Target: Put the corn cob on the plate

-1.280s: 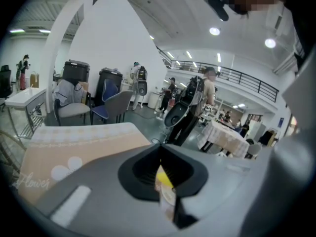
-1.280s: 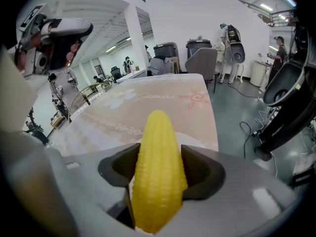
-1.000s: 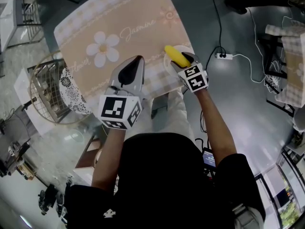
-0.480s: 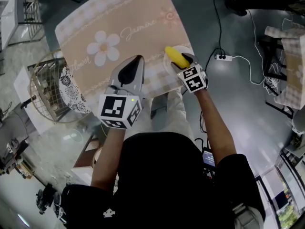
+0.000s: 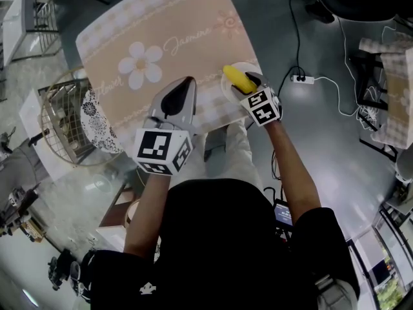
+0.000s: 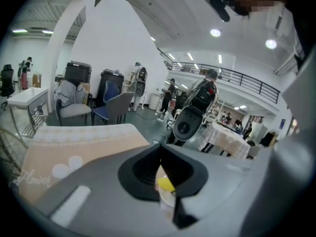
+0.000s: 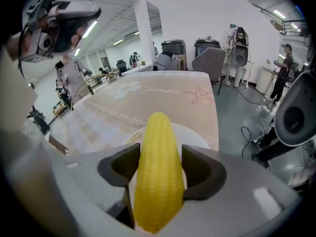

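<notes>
A yellow corn cob (image 5: 237, 77) lies lengthwise between the jaws of my right gripper (image 5: 249, 83), just over a small white plate (image 5: 226, 90) at the table's near right corner. In the right gripper view the corn cob (image 7: 158, 177) fills the gap of my right gripper (image 7: 158, 168), both pads against its sides, with the plate (image 7: 198, 138) under its tip. My left gripper (image 5: 177, 99) hovers to the left over the tablecloth, jaws together and empty. Past my left gripper (image 6: 163, 177), the cob (image 6: 166, 184) shows through a narrow slit between its jaws.
The table (image 5: 161, 18) has a beige flowered cloth. A round wire basket (image 5: 59, 118) and a lace doily (image 5: 97, 121) sit off its left edge. A power strip (image 5: 302, 76) and cables lie on the floor to the right.
</notes>
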The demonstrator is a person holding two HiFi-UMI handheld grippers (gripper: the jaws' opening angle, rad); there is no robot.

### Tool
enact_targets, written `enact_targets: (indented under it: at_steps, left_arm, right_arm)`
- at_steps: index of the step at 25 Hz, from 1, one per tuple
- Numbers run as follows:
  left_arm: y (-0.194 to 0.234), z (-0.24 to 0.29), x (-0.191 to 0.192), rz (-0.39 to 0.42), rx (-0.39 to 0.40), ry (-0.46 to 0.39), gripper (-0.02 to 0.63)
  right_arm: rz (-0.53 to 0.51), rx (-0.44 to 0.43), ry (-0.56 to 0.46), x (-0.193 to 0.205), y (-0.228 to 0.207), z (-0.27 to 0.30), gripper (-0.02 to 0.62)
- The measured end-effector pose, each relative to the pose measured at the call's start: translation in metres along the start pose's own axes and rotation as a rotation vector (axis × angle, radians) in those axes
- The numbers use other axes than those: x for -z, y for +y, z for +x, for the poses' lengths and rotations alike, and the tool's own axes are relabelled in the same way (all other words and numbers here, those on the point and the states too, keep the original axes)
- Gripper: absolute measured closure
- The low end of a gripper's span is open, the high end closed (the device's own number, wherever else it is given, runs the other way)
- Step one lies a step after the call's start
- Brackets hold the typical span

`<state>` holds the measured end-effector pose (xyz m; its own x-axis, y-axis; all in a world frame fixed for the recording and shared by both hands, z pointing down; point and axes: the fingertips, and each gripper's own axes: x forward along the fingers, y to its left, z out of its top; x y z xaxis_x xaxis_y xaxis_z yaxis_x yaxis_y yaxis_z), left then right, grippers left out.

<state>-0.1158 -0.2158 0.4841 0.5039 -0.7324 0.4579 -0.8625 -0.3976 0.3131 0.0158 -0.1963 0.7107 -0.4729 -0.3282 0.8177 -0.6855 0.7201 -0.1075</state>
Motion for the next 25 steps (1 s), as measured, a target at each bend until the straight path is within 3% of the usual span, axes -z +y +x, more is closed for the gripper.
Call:
enact_targets:
  at_steps: [12, 25]
  left_arm:
    - [-0.005, -0.005, -0.011, 0.014, -0.005, -0.016, 0.598]
    - [-0.023, -0.018, -0.034, 0.015, -0.046, -0.090, 0.598]
  right_arm:
    - [0.043, 0.012, -0.181, -0.054, -0.008, -0.040, 0.333]
    - [-0.014, 0.007, -0.363, -0.116, -0.006, -0.112, 0.473]
